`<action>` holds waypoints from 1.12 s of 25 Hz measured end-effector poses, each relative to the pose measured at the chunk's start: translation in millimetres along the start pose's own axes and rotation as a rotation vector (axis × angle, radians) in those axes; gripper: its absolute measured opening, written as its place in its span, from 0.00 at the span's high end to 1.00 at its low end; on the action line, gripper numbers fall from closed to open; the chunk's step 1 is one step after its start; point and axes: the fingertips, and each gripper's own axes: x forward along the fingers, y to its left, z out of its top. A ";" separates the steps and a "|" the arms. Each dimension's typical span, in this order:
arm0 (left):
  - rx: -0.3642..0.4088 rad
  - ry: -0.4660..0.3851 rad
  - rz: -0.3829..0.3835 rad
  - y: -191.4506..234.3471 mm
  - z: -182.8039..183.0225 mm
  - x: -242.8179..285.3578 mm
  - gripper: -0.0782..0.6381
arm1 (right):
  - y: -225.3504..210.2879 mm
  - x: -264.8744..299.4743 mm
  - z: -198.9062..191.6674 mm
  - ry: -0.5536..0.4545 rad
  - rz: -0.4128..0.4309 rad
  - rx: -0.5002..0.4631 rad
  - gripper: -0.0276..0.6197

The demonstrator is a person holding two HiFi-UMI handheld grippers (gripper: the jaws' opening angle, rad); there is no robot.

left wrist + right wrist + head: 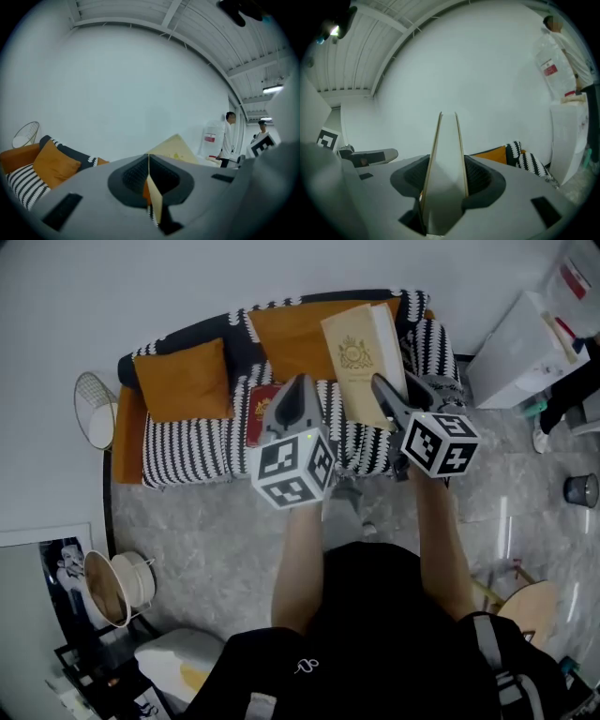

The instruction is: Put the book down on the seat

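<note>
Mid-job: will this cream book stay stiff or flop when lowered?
The book probably stays stiff: its covers look hard. Held by the right gripper at one edge, it may swing. On the soft sofa it should lie flat.

The scene is brightly and evenly lit from above; a ceiling lamp [273, 88] is seen glowing at the left gripper view's right. Both gripper views are bent at the edges, with dark corners and soft foregrounds. Faint glare is seen on the floor [525, 512].
</note>
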 end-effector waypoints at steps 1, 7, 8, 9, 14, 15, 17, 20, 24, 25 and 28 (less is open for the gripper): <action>-0.004 0.019 0.001 5.0 -6.5 10.5 0.87 | -8.0 11.4 -6.9 0.019 -0.005 0.022 0.61; -0.044 0.133 0.003 33.2 -49.5 70.4 0.87 | -53.1 69.2 -48.1 0.123 -0.044 0.128 0.61; -0.052 0.153 0.003 37.7 -57.6 80.4 0.87 | -60.4 78.0 -54.6 0.137 -0.050 0.145 0.61; -0.060 0.174 0.003 41.7 -66.0 89.8 0.87 | -67.8 86.0 -61.8 0.152 -0.057 0.163 0.61; -0.089 0.284 -0.005 57.9 -109.4 126.5 0.87 | -101.7 115.9 -106.8 0.251 -0.110 0.228 0.61; -0.095 0.304 -0.006 60.9 -118.3 133.0 0.87 | -107.7 120.6 -116.0 0.266 -0.118 0.245 0.61; -0.108 0.348 -0.008 66.6 -137.4 144.6 0.87 | -118.2 128.8 -135.3 0.295 -0.128 0.286 0.61; -0.133 0.416 -0.009 76.6 -170.0 158.5 0.87 | -132.8 139.2 -171.4 0.363 -0.152 0.331 0.61; -0.148 0.473 -0.015 92.0 -214.6 179.2 0.87 | -155.3 159.6 -219.9 0.425 -0.162 0.383 0.61; -0.141 0.486 -0.020 96.2 -225.2 184.3 0.87 | -160.4 166.0 -231.2 0.434 -0.159 0.393 0.61; -0.142 0.532 -0.035 109.3 -256.1 195.7 0.87 | -174.8 182.6 -265.2 0.470 -0.153 0.415 0.61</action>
